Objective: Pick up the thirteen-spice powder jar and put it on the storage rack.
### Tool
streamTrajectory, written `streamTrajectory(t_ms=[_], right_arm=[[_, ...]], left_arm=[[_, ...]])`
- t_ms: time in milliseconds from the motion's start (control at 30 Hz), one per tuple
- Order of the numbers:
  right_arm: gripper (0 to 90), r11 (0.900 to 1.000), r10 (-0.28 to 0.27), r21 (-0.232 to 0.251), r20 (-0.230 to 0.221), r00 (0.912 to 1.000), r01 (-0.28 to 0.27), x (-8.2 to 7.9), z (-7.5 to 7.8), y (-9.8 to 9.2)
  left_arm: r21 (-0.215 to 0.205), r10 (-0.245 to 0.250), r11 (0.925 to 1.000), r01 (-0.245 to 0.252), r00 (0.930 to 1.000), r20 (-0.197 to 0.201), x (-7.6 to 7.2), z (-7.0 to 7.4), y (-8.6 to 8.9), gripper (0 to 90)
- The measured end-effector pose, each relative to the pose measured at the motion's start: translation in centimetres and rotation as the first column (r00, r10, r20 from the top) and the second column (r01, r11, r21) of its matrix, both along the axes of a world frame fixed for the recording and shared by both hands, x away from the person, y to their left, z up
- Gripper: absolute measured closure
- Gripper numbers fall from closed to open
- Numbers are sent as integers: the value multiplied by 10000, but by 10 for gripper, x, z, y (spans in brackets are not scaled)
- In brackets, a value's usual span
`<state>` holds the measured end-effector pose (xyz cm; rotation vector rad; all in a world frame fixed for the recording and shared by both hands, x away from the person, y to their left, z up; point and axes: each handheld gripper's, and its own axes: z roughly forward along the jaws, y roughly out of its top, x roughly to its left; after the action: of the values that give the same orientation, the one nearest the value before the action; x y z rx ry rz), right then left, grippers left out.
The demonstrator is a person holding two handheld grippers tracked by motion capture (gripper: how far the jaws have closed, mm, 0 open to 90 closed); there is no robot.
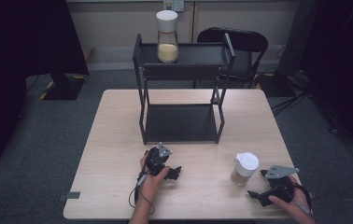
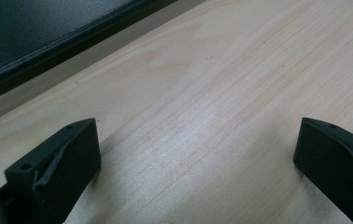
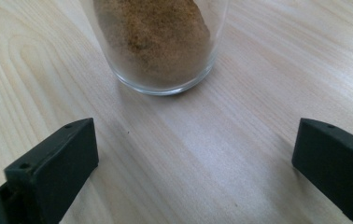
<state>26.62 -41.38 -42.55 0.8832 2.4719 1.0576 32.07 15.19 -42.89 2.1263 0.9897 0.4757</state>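
A black two-tier rack [image 1: 182, 88] stands at the table's far middle. On its top shelf sits a glass jar [image 1: 167, 37] with a white lid and pale powder. A second jar [image 1: 244, 168] with a white lid and brown powder stands on the table at the near right; its glass base [image 3: 158, 44] is just ahead of my right gripper [image 3: 193, 163], which is open and empty. My right gripper [image 1: 257, 190] lies low to the right of that jar. My left gripper [image 1: 174, 172] rests near the table's front middle, open over bare wood [image 2: 198, 154].
The rack's lower shelf [image 2: 34, 28] lies close ahead of the left gripper. A black chair [image 1: 240, 44] stands behind the table. Dark stands and cables sit on the grey floor at both sides. The wooden table [image 1: 118, 140] has bare room at its left.
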Motion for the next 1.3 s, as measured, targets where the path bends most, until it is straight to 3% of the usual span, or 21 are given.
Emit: streamTrajectory(t_ms=[233,500,700,833,1033,1300], right_arm=[[11,9987,-188,480,72,9998,184,-2,4,1],[8,9915,-71,1299,264,9996,36,-1,12,0],[23,9786,-3,2056,411,9992,-81,5,11,4],[100,9660,28,2578,590,9983,-180,11,6,8],[186,9597,51,2789,1040,9946,-340,14,0,17],[271,9409,57,3344,1435,9896,-539,15,-11,16]], left_arm=[[-8,18,10000,-18,10000,2,0,0,0,0],[-10,25,10000,-25,10000,5,0,0,0,0],[9,12,10000,-12,10000,6,0,0,0,0],[10,13,10000,-13,10000,5,0,0,0,0],[9,12,10000,-12,10000,4,0,0,0,0],[9,11,10000,-11,10000,4,0,0,0,0]])
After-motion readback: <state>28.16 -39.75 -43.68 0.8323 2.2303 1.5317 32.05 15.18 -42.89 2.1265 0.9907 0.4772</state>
